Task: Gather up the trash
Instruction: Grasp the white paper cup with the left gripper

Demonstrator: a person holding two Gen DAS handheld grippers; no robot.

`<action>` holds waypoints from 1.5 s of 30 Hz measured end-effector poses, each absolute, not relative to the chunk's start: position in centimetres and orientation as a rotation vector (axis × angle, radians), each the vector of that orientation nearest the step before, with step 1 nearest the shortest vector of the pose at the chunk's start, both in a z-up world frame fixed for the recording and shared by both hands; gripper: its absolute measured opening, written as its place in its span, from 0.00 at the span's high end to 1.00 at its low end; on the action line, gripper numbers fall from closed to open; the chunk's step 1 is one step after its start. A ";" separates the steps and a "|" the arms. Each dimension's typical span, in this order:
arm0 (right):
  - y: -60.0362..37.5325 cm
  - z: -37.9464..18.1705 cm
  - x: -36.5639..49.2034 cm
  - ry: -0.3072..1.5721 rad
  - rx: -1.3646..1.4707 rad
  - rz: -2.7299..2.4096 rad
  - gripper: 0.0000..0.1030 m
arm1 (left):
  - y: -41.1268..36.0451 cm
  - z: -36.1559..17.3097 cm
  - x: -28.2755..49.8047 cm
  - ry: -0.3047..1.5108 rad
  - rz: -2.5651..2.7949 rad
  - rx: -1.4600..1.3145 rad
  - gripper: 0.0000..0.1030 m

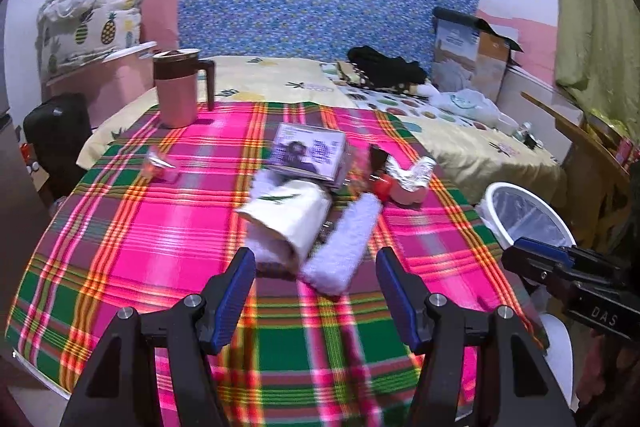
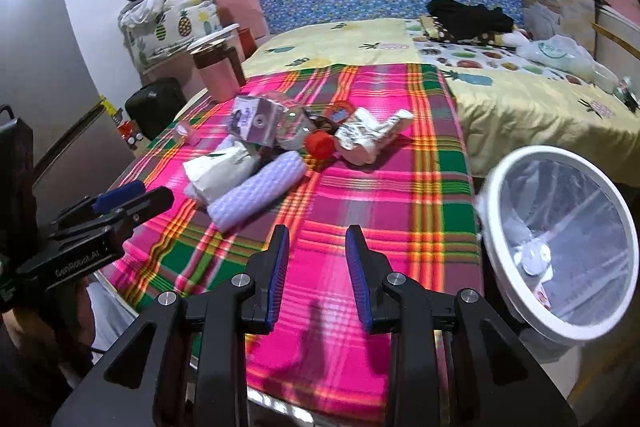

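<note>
One white bin with a clear liner stands at the right edge of the desk; inside lie a few pale scraps, too blurred to count. One pink jug stands far left, its contents hidden. The trash pile sits mid-desk: one carton, one white bag, one lilac roll, one red cap, one foil wrapper. The left tool hangs released and empty, as does the narrower right tool.

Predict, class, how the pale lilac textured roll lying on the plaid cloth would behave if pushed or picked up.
The pale lilac textured roll looks cylindrical and lies on its side, so a sideways push would probably roll it. Its bumpy, foam-like surface suggests that it is light and squashy, so it should be easy to grip. It leans against a white paper pack, which might shift.
</note>
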State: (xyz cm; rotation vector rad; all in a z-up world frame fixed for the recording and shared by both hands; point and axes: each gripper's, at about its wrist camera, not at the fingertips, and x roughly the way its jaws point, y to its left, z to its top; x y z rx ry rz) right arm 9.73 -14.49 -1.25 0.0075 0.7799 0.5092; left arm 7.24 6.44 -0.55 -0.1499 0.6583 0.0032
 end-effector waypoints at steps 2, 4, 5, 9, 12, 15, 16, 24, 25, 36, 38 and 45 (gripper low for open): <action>-13.9 -1.1 10.0 0.779 0.005 0.522 0.71 | 7.2 -0.6 7.6 0.657 0.010 -0.154 0.39; -13.5 -1.0 10.4 0.779 0.009 0.531 0.71 | 8.0 -0.7 8.2 0.659 0.010 -0.161 0.39; -13.3 -0.9 10.7 0.775 0.015 0.534 0.71 | 8.3 -0.7 8.5 0.661 0.013 -0.162 0.39; -13.3 -0.8 11.4 0.768 0.038 0.541 0.71 | 9.2 -0.9 10.0 0.664 0.012 -0.163 0.30; -13.4 -1.1 11.9 0.776 0.051 0.538 0.71 | 9.2 -1.4 11.2 0.675 0.005 -0.159 0.28; -13.6 -1.4 12.3 0.787 0.058 0.534 0.70 | 9.2 -2.1 12.7 0.694 -0.002 -0.143 0.28; -13.6 -1.5 12.4 0.791 0.061 0.534 0.70 | 9.1 -2.3 13.1 0.702 -0.003 -0.141 0.28; -13.5 -1.9 13.2 0.806 0.064 0.546 0.47 | 8.6 -4.6 16.0 0.776 -0.036 -0.124 0.27; -13.5 -1.9 13.2 0.808 0.061 0.546 0.47 | 8.5 -4.7 16.1 0.776 -0.031 -0.119 0.27; -12.9 -2.0 13.6 0.826 0.036 0.558 0.47 | 9.2 -3.7 14.0 0.694 -0.011 -0.149 0.47; -12.7 -1.9 13.5 0.825 0.031 0.565 0.47 | 9.5 -3.3 13.4 0.682 -0.013 -0.161 0.48; -11.4 -1.5 14.0 0.819 0.019 0.599 0.47 | 10.4 -1.6 11.0 0.629 -0.018 -0.190 0.48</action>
